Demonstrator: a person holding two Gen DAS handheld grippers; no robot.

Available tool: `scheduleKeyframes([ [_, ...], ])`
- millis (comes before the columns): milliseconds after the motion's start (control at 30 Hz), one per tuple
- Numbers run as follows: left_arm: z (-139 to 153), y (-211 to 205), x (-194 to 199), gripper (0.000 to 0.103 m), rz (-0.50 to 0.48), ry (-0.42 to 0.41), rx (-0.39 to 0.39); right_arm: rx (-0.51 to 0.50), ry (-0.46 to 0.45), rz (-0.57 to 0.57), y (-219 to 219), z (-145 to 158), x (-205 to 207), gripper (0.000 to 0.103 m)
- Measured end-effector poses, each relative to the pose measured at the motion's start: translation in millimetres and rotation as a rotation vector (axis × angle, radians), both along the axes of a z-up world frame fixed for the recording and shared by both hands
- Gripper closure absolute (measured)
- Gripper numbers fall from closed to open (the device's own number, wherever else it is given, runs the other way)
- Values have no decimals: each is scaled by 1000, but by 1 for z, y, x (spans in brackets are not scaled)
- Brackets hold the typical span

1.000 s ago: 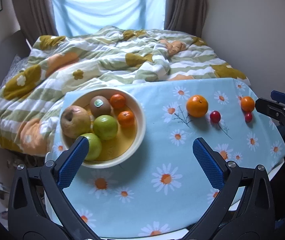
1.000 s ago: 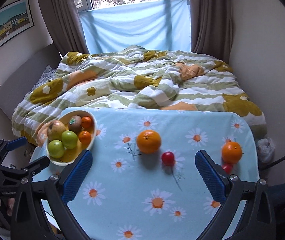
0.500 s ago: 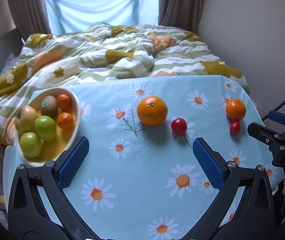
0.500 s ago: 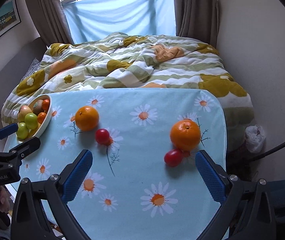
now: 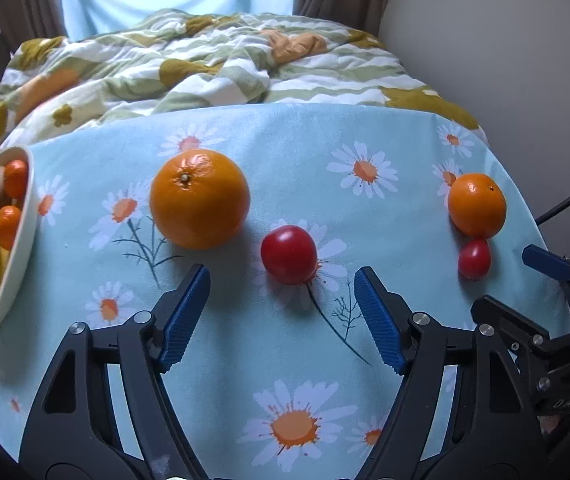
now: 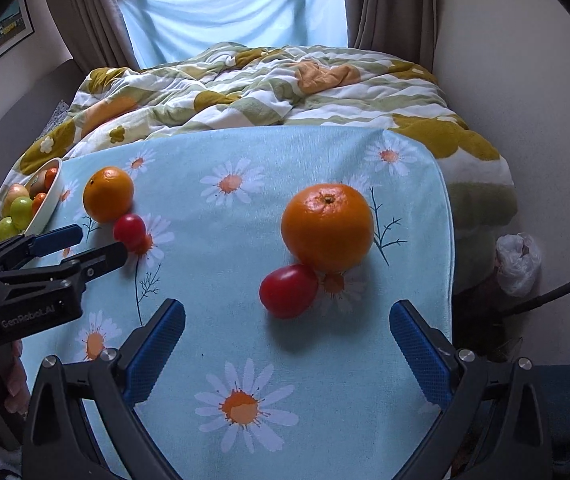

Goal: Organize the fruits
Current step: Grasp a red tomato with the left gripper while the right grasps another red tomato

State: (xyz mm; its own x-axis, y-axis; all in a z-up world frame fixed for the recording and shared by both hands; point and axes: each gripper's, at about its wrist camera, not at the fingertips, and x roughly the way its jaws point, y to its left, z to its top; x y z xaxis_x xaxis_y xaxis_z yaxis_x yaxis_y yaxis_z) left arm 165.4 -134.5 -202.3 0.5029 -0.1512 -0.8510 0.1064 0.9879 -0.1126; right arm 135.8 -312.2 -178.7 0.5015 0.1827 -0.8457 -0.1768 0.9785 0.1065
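Note:
On the daisy-print blue cloth (image 5: 365, 128) lie a big orange (image 5: 199, 199) and a round red tomato (image 5: 289, 254). The tomato sits just beyond the tips of my left gripper (image 5: 281, 284), whose jaws are closing with no pad touching it. Farther right, a second orange (image 6: 327, 226) rests against an oval red tomato (image 6: 289, 290). My right gripper (image 6: 288, 307) hangs open and wide just short of that tomato. A cream bowl (image 5: 25, 216) at the left edge holds green apples, a kiwi and small oranges. The left gripper (image 6: 103, 241) also shows in the right wrist view.
A rumpled flowered quilt (image 5: 213, 60) covers the bed behind the table. The wall (image 6: 525, 100) runs close along the right side, with a white plastic bag (image 6: 519, 258) on the floor and a black cable (image 6: 557, 292) there. A person's fingers (image 6: 13, 384) hold the left gripper.
Both grippers have dropped closer to the cloth. The left one swung right from the bowl to the round tomato and its jaws narrowed. The right one shifted right toward the second orange.

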Motion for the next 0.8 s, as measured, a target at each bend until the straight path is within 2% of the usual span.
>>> scheduleKeyframes([
  [33, -1, -2, 2, 23, 0, 0, 1, 1, 4, 3, 0, -2, 0, 2],
  [133, -7, -7, 9, 40, -3, 8, 4, 4, 18, 14, 3, -8, 3, 5],
  [200, -11, -10, 12, 41, 0, 21, 8, -7, 15, 29, 6, -10, 5, 6],
  [267, -13, -10, 14, 52, 4, 26, 19, -16, 12, 39, 9, -12, 7, 6],
  [300, -13, -11, 14, 53, 1, 21, 26, -13, 11, 43, 9, -11, 8, 6],
  [367, -13, -12, 14, 65, -2, 19, 47, -21, 9, 45, 10, -12, 9, 13],
  [667, -11, -5, 9, 66, -4, 32, 36, -100, -1, 25, 10, -15, 10, 34],
  [800, -11, -2, 4, 66, 3, 37, 40, -118, -7, 23, 11, -14, 9, 39],
])
